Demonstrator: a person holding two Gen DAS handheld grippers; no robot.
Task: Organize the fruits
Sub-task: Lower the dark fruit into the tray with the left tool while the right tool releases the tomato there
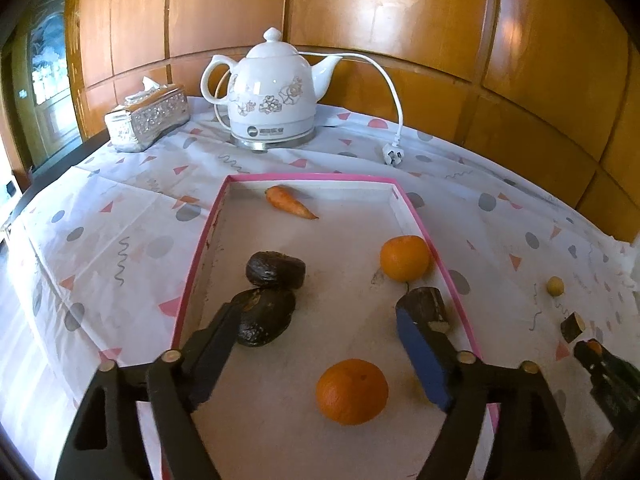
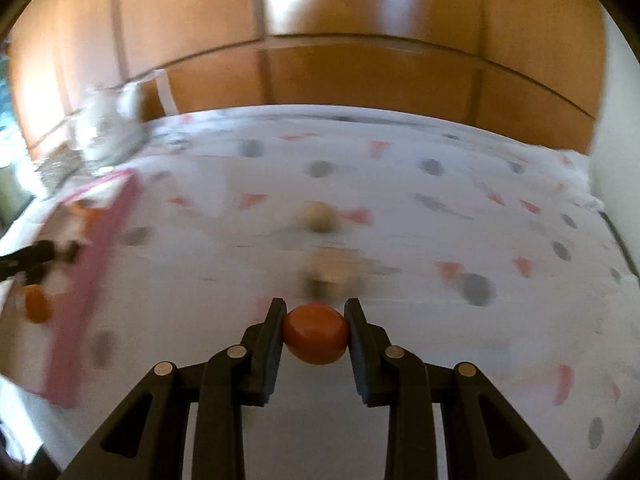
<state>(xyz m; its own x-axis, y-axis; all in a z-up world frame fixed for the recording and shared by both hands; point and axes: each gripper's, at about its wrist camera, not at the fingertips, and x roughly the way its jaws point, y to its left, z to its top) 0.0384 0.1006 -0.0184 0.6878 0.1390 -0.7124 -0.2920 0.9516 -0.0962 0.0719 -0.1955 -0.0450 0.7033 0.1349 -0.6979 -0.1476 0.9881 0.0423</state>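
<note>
Fruits in pink-rimmed tray (image 1: pixel 434 240), patterned tablecloth (image 1: pixel 120 216), wood-panelled wall (image 1: pixel 400 20)

bright glare on wood panels (image 1: pixel 384 4), right view motion-blurred, fisheye-bowed edges

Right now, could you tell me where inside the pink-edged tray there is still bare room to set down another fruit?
The tray is free across its far middle, between the carrot, the upper orange and the dark fruits. The near left is crowded by the second dark fruit; the near orange fills the near middle.
</note>
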